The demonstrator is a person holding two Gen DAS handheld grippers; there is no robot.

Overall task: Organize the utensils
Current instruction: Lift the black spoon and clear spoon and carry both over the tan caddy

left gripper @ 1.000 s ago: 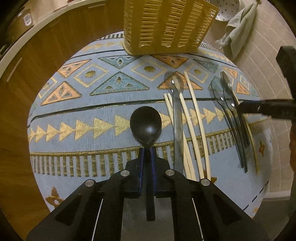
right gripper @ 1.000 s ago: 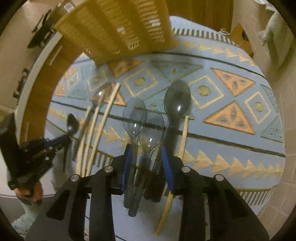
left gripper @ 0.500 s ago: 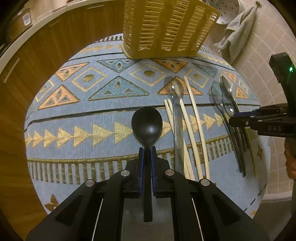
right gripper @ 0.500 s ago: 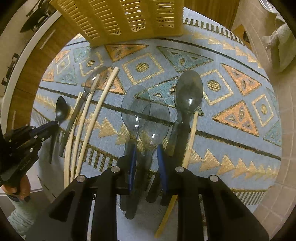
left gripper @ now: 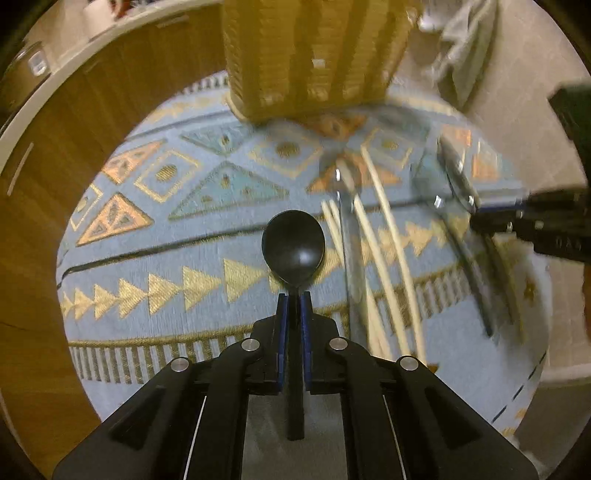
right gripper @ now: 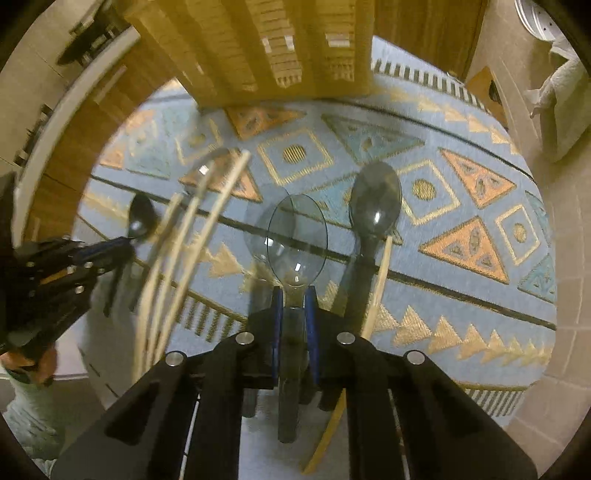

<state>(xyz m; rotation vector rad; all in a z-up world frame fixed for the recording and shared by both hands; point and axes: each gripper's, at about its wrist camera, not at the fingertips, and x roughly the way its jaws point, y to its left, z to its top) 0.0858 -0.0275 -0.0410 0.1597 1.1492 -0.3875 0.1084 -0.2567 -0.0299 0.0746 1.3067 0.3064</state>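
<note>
My left gripper [left gripper: 294, 295] is shut on the handle of a black spoon [left gripper: 293, 248], held above the patterned mat [left gripper: 155, 258]. My right gripper [right gripper: 294, 291] is shut on the handle of a clear grey spoon [right gripper: 297, 240], lifted off the mat [right gripper: 461, 295]. The yellow slotted utensil basket [left gripper: 314, 55] stands at the far edge of the mat; it also shows in the right wrist view [right gripper: 258, 48]. On the mat lie several pale chopsticks [left gripper: 384, 258], a clear spoon [left gripper: 349, 240], and a dark grey spoon [right gripper: 375, 203] beside one chopstick [right gripper: 380, 280]. The left gripper [right gripper: 125, 242] shows in the right wrist view.
Wooden cabinet fronts [left gripper: 92, 122] lie beyond the mat on the left. A grey towel [left gripper: 461, 33] hangs on the tiled wall at the right. The right gripper [left gripper: 480, 206] with its spoon shows at the right edge of the left wrist view.
The right gripper closed on one clear grey spoon and lifted it off the mat. Both grippers moved forward toward the basket; the left still holds the black spoon.
</note>
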